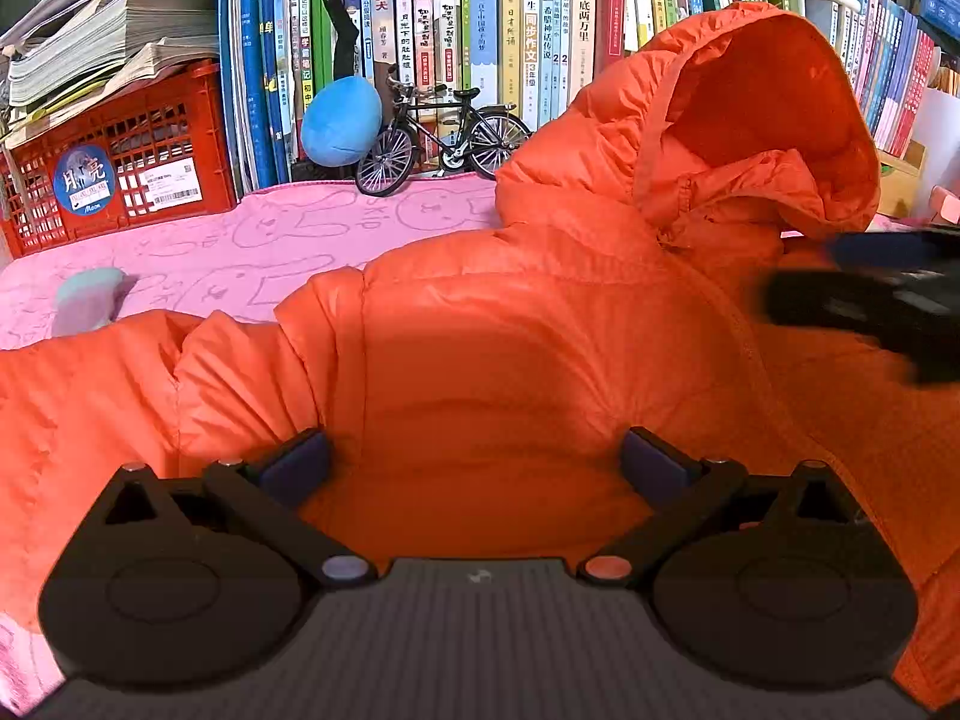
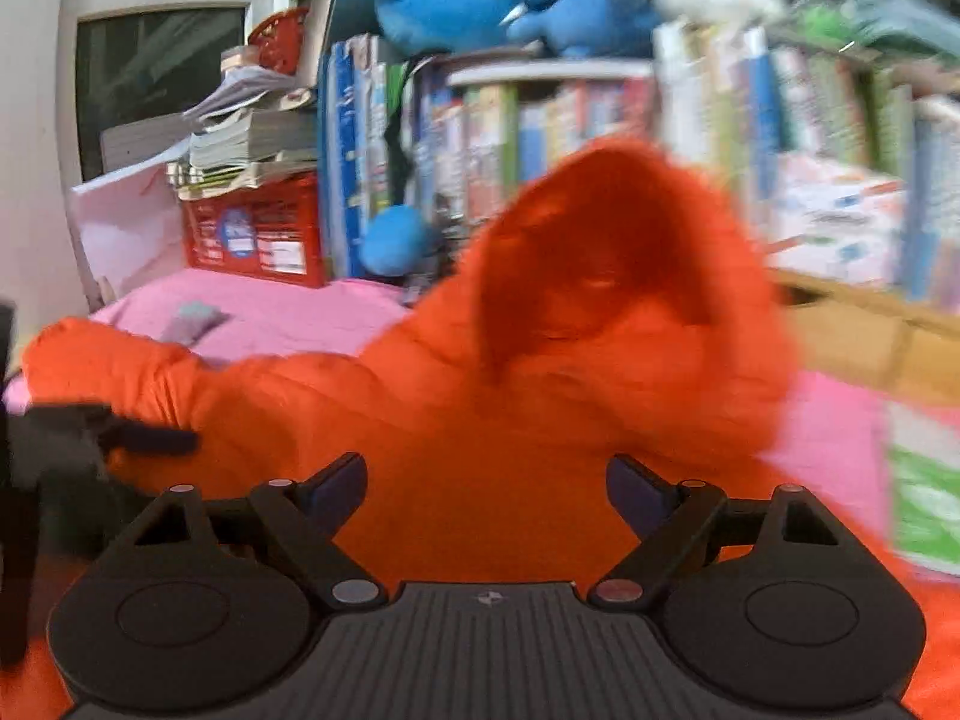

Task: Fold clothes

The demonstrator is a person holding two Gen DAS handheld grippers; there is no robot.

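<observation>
An orange hooded puffer jacket (image 1: 540, 312) lies spread on the pink blanket (image 1: 240, 246), its hood (image 1: 774, 78) standing up against the bookshelf. One sleeve (image 1: 90, 372) stretches out to the left. My left gripper (image 1: 474, 468) is open and low over the jacket's body, with fabric bulging between its wide-set fingers. My right gripper (image 2: 486, 489) is also open over the jacket (image 2: 480, 396), below the hood (image 2: 612, 228); that view is blurred. The right gripper (image 1: 870, 294) shows as a dark blur at the right edge of the left wrist view. The left gripper (image 2: 120, 432) shows at the left of the right wrist view.
A packed bookshelf (image 1: 540, 30) runs along the back. In front of it stand a red crate (image 1: 120, 180) under stacked papers, a blue plush (image 1: 342, 120) and a model bicycle (image 1: 438, 138). A small grey-green item (image 1: 90, 300) lies on the blanket. A cardboard box (image 2: 870, 336) sits at the right.
</observation>
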